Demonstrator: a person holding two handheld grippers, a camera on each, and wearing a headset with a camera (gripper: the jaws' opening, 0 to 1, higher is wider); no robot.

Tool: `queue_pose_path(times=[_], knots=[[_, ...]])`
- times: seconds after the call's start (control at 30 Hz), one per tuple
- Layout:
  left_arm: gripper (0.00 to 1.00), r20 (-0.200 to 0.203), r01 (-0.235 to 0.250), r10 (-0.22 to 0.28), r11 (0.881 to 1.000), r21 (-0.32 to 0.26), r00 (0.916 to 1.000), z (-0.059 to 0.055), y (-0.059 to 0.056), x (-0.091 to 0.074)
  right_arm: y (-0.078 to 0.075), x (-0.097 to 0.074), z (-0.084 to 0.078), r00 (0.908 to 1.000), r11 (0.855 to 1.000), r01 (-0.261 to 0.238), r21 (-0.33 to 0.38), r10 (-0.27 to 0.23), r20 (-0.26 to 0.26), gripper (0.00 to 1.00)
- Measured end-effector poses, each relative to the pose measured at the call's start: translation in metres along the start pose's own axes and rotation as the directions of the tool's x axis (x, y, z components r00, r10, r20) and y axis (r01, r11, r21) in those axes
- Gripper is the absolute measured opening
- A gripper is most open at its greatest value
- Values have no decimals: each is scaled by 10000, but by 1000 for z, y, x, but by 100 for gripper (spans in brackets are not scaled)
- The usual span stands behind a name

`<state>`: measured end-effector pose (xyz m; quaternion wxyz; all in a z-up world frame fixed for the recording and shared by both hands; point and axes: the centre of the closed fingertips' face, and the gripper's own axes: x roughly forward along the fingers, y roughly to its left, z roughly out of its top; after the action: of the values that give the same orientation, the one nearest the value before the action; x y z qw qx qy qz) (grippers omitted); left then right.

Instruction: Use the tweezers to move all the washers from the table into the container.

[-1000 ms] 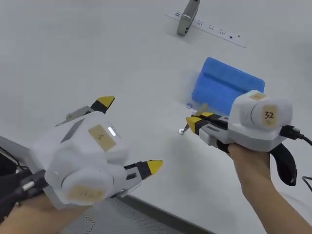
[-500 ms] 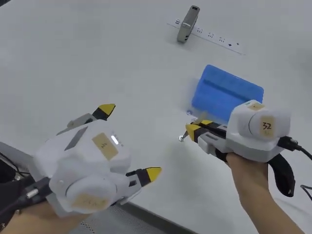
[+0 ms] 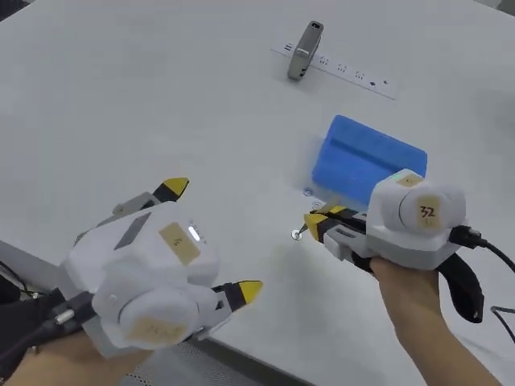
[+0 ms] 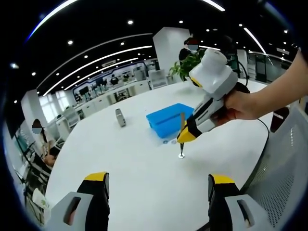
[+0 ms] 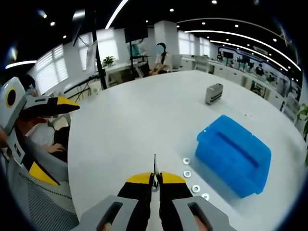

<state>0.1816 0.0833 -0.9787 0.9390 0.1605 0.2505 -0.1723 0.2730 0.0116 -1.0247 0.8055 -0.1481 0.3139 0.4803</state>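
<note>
The tweezers (image 5: pixel 155 172) are clamped between the closed jaws of the right gripper (image 3: pixel 320 217). Their tip is pointed down at the white table (image 3: pixel 161 96), though whether it touches cannot be told. Four washers (image 5: pixel 187 173) are seen lying in a row on the table, just beside the left edge of the blue container (image 3: pixel 366 157). The left gripper (image 3: pixel 211 240) is held at the near left, well apart from the washers, with its jaws spread wide and nothing between them.

Right gripper (image 3: pixel 315 219) — white shell, yellow tips, label 32.
</note>
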Motion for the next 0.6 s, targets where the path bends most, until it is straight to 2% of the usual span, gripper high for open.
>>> queue_pose_path(times=[0.17, 0.6], knots=[[86, -4, -56, 56, 10000, 22, 10000, 0, 1, 0, -1, 1, -2, 9999, 9991, 81, -423, -87, -131, 1], [86, -15, -177, 177, 9998, -29, 9998, -1, 4, 0, -5, 4, -4, 9995, 9989, 218, -421, -228, -230, 3]])
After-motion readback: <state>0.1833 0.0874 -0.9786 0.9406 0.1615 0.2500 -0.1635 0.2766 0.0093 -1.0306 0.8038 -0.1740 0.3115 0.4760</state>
